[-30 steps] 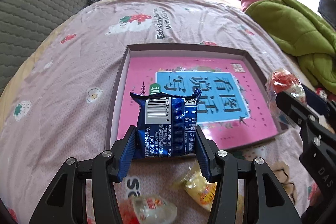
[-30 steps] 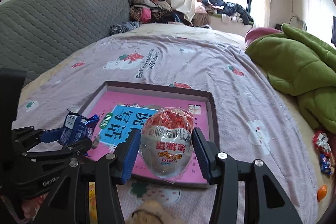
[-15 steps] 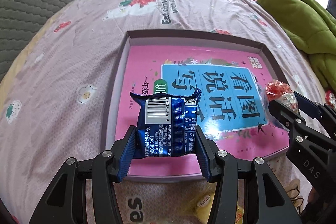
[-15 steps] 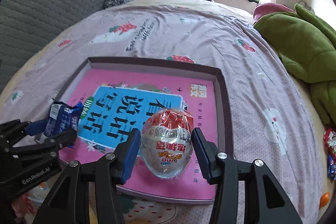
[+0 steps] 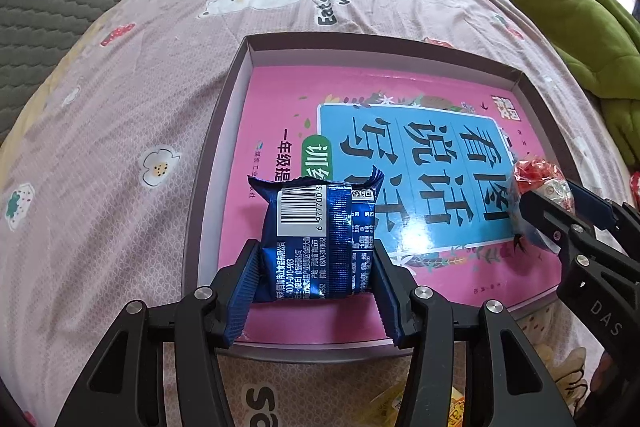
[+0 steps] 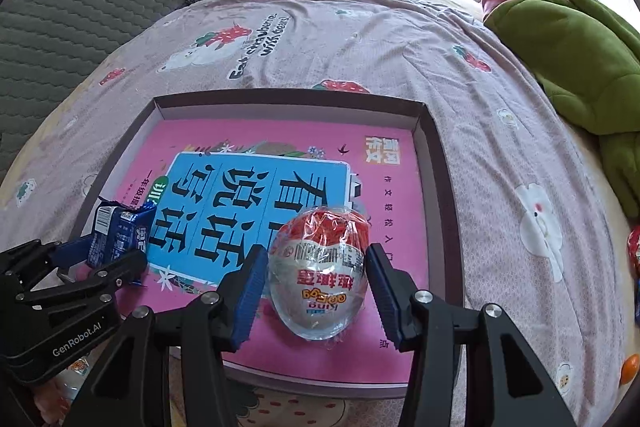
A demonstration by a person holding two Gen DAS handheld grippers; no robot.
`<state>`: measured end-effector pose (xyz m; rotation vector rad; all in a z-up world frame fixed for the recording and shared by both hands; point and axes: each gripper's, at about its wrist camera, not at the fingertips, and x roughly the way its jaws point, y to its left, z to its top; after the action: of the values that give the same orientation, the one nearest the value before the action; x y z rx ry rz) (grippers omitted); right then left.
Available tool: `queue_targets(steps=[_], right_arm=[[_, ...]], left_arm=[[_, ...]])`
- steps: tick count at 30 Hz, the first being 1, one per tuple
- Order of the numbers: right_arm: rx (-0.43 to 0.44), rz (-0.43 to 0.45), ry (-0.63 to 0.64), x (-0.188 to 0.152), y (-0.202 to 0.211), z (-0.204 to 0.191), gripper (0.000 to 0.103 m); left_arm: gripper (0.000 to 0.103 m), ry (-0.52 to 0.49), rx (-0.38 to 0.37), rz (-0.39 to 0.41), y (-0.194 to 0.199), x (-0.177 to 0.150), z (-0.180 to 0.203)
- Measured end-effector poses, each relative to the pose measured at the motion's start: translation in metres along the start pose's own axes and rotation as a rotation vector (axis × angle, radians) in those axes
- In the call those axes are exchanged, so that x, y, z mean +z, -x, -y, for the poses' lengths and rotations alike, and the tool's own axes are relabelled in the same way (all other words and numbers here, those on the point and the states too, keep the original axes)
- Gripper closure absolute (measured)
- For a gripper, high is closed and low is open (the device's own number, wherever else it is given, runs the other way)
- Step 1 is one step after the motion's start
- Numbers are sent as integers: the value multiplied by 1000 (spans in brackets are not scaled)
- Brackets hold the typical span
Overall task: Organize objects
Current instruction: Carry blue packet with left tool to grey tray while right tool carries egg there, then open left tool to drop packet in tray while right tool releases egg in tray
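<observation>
The left gripper (image 5: 316, 267) angles steeply down, its jaws clamped on a blue foil snack packet (image 5: 318, 239) (barcode side up) above the near left corner of a shallow grey cardboard tray (image 5: 208, 183). The right gripper (image 6: 316, 283) tilts likewise, jaws clamped on a clear-wrapped red-and-silver chocolate egg (image 6: 320, 271) over the tray's near right area. A pink book (image 6: 280, 187) lines the tray, which rests on a pink printed bedsheet (image 6: 360, 39). A green plush blanket (image 6: 568, 51) lies well to the right; bare sheet surrounds the tray.

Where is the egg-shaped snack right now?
The egg-shaped snack is clamped in the right gripper, over the near right part of the tray lined with a pink book.
</observation>
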<state>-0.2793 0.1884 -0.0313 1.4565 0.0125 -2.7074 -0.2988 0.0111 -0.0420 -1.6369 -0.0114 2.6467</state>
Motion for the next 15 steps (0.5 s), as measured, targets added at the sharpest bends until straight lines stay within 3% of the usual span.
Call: queue_targets(steps=[15], right_arm=[[-4, -22, -20, 1, 3, 1, 52]], left_arm=[[44, -9, -8, 27, 13, 10, 0]])
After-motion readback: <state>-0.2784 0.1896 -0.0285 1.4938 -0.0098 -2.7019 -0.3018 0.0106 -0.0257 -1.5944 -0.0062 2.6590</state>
